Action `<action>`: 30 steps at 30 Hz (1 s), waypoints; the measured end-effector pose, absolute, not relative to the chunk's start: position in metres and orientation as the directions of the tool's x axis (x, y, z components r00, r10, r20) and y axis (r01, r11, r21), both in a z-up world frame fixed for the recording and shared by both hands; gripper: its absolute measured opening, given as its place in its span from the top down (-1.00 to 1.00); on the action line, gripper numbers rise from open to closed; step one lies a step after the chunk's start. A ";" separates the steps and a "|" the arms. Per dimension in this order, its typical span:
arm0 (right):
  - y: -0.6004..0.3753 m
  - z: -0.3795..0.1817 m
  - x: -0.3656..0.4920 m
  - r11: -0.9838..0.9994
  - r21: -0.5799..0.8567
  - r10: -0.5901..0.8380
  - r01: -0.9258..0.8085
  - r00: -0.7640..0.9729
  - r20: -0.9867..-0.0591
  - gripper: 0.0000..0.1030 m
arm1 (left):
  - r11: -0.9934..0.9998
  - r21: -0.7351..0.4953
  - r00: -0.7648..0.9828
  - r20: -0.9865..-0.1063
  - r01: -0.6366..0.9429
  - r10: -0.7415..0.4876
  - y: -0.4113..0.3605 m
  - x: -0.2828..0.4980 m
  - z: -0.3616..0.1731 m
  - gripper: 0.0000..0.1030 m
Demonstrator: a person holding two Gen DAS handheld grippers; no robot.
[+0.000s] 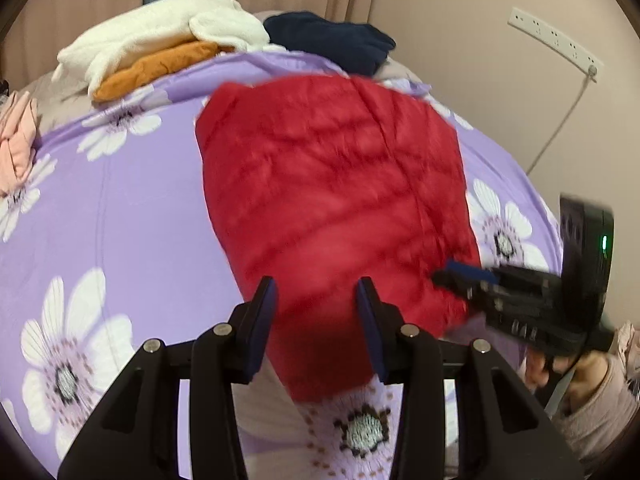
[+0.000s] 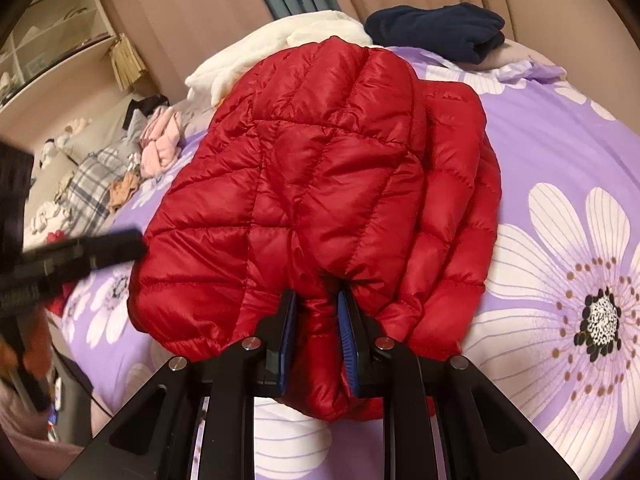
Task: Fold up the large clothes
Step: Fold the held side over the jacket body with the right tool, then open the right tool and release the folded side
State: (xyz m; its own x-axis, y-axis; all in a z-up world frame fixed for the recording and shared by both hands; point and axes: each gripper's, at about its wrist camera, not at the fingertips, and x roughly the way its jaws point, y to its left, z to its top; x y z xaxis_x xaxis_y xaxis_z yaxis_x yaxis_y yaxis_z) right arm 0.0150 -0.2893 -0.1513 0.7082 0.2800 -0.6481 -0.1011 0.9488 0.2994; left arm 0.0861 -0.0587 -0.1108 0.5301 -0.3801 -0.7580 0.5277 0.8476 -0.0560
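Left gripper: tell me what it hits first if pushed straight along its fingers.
Most likely the red puffer jacket: the left gripper points down at its near edge, jaws open and empty. Depth is unclear; the flowered bedspread lies just beneath.

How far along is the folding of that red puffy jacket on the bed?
Mostly done, it seems: the red jacket already lies doubled into a compact bundle on the purple flowered bedspread. In hand: the right gripper is shut on a pinch of its near edge, while the left gripper stands open above the near end, gripping nothing. Left: letting go, perhaps tidying, then likely stacking it with the folded clothes behind.
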 end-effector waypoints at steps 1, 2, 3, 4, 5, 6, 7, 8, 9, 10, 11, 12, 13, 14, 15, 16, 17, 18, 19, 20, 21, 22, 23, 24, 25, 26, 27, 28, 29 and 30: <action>-0.290 -0.152 0.015 0.949 0.300 0.280 -0.101 0.707 -0.649 0.59 | 0.848 -0.052 0.527 -0.763 0.527 -0.375 -0.059 0.085 -0.115 0.21; -0.289 -0.152 0.016 0.949 0.300 0.280 -0.100 0.705 -0.652 0.59 | 0.851 -0.051 0.522 -0.770 0.523 -0.367 -0.059 0.085 -0.121 0.21; -0.289 -0.152 0.016 0.949 0.299 0.280 -0.101 0.704 -0.653 0.59 | 0.855 -0.053 0.515 -0.778 0.516 -0.359 -0.059 0.086 -0.127 0.21; -0.288 -0.152 0.016 0.950 0.295 0.277 -0.099 0.703 -0.655 0.59 | 0.857 -0.052 0.515 -0.780 0.513 -0.356 -0.059 0.087 -0.129 0.19; -0.288 -0.152 0.017 0.951 0.293 0.275 -0.098 0.703 -0.656 0.59 | 0.858 -0.048 0.516 -0.781 0.511 -0.351 -0.059 0.088 -0.132 0.16; -0.288 -0.152 0.017 0.951 0.293 0.273 -0.096 0.703 -0.657 0.59 | 0.859 -0.045 0.515 -0.784 0.509 -0.346 -0.060 0.090 -0.136 0.15; -0.288 -0.153 0.017 0.951 0.295 0.273 -0.094 0.703 -0.657 0.59 | 0.860 -0.044 0.512 -0.788 0.508 -0.342 -0.061 0.092 -0.139 0.15; -0.288 -0.153 0.017 0.950 0.297 0.274 -0.092 0.701 -0.658 0.59 | 0.861 -0.044 0.510 -0.790 0.507 -0.341 -0.060 0.093 -0.142 0.15; -0.288 -0.154 0.018 0.950 0.299 0.275 -0.092 0.700 -0.659 0.59 | 0.860 -0.041 0.509 -0.791 0.508 -0.338 -0.061 0.093 -0.144 0.14; -0.288 -0.154 0.018 0.950 0.300 0.276 -0.092 0.699 -0.660 0.59 | 0.860 -0.041 0.508 -0.792 0.509 -0.338 -0.060 0.093 -0.146 0.14; -0.289 -0.154 0.018 0.949 0.300 0.277 -0.092 0.699 -0.660 0.59 | 0.860 -0.043 0.507 -0.792 0.509 -0.340 -0.059 0.093 -0.147 0.14; -0.289 -0.155 0.018 0.949 0.303 0.278 -0.091 0.699 -0.660 0.59 | 0.860 -0.044 0.506 -0.792 0.509 -0.341 -0.058 0.093 -0.147 0.14; -0.289 -0.155 0.019 0.948 0.306 0.279 -0.090 0.697 -0.660 0.59 | 0.860 -0.045 0.505 -0.793 0.509 -0.341 -0.058 0.092 -0.147 0.14; -0.290 -0.154 0.019 0.947 0.308 0.279 -0.087 0.696 -0.662 0.59 | 0.860 -0.047 0.504 -0.793 0.509 -0.342 -0.057 0.092 -0.147 0.14; -0.290 -0.153 0.019 0.948 0.308 0.277 -0.084 0.694 -0.665 0.59 | 0.860 -0.047 0.503 -0.794 0.508 -0.341 -0.057 0.092 -0.146 0.14; -0.290 -0.151 0.019 0.949 0.303 0.273 -0.081 0.692 -0.668 0.59 | 0.861 -0.046 0.503 -0.795 0.507 -0.339 -0.057 0.092 -0.145 0.14; -0.289 -0.149 0.018 0.952 0.296 0.267 -0.081 0.691 -0.671 0.59 | 0.861 -0.046 0.503 -0.796 0.506 -0.338 -0.057 0.092 -0.144 0.13; -0.288 -0.145 0.016 0.955 0.286 0.260 -0.080 0.692 -0.674 0.59 | 0.862 -0.045 0.502 -0.797 0.505 -0.336 -0.057 0.091 -0.143 0.13; -0.287 -0.141 0.014 0.957 0.278 0.255 -0.083 0.695 -0.672 0.59 | 0.863 -0.046 0.501 -0.798 0.504 -0.335 -0.056 0.091 -0.142 0.13; -0.286 -0.139 0.011 0.958 0.274 0.253 -0.086 0.700 -0.668 0.59 | 0.863 -0.047 0.500 -0.798 0.504 -0.336 -0.055 0.091 -0.141 0.13; -0.286 -0.134 0.007 0.959 0.271 0.252 -0.088 0.707 -0.661 0.59 | 0.863 -0.051 0.500 -0.798 0.503 -0.338 -0.054 0.090 -0.140 0.13; -0.287 -0.129 0.004 0.958 0.272 0.253 -0.090 0.714 -0.653 0.59 | 0.863 -0.053 0.498 -0.798 0.502 -0.339 -0.053 0.090 -0.140 0.13; -0.287 -0.126 0.000 0.958 0.272 0.252 -0.092 0.720 -0.647 0.59 | 0.864 -0.056 0.497 -0.799 0.500 -0.339 -0.052 0.089 -0.139 0.13; -0.287 -0.121 -0.003 0.959 0.269 0.250 -0.093 0.727 -0.639 0.58 | 0.866 -0.062 0.497 -0.798 0.496 -0.342 -0.050 0.087 -0.138 0.13; -0.287 -0.118 -0.007 0.960 0.264 0.247 -0.095 0.734 -0.632 0.57 | 0.865 -0.065 0.497 -0.796 0.497 -0.345 -0.049 0.086 -0.137 0.13; -0.287 -0.116 -0.009 0.961 0.259 0.244 -0.098 0.739 -0.628 0.57 | 0.865 -0.068 0.496 -0.795 0.498 -0.348 -0.047 0.085 -0.136 0.13; -0.286 -0.115 -0.011 0.962 0.254 0.242 -0.099 0.741 -0.626 0.57 | 0.864 -0.068 0.496 -0.795 0.499 -0.350 -0.045 0.083 -0.135 0.13; -0.285 -0.114 -0.012 0.963 0.249 0.240 -0.101 0.741 -0.627 0.56 | 0.863 -0.068 0.496 -0.794 0.501 -0.351 -0.044 0.080 -0.135 0.13; -0.283 -0.114 -0.012 0.965 0.240 0.236 -0.103 0.742 -0.628 0.56 | 0.861 -0.069 0.495 -0.794 0.503 -0.353 -0.042 0.078 -0.135 0.13; -0.282 -0.114 -0.012 0.967 0.231 0.233 -0.107 0.742 -0.628 0.56 | 0.861 -0.071 0.494 -0.794 0.504 -0.354 -0.041 0.076 -0.135 0.13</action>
